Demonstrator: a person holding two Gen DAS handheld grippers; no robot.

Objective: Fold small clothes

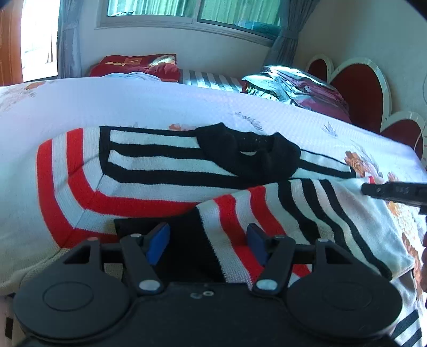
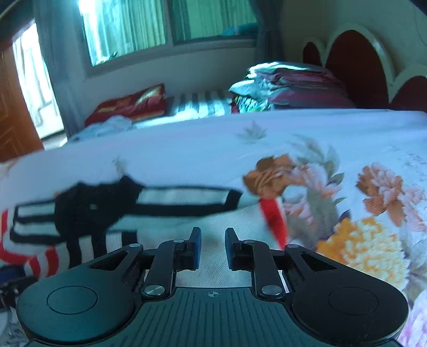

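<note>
A striped knit sweater (image 1: 149, 173), white with red and black bands and a black collar (image 1: 248, 152), lies spread on the bed. One sleeve (image 1: 280, 211) is folded over its front. My left gripper (image 1: 209, 241) is open, its blue pads either side of the sleeve's black cuff and red-striped end. My right gripper (image 2: 212, 249) is open and empty, low over the sweater's right part (image 2: 170, 208); its tip shows in the left wrist view (image 1: 392, 192) at the right edge. The right wrist view is blurred.
The bed has a white floral cover (image 1: 160, 106). Red pillows (image 1: 138, 66), a striped cloth (image 1: 210, 80) and stacked bedding (image 1: 293, 88) lie at the far side. A red-and-white scalloped headboard (image 1: 360, 85) stands at right. A window (image 1: 186, 10) is behind.
</note>
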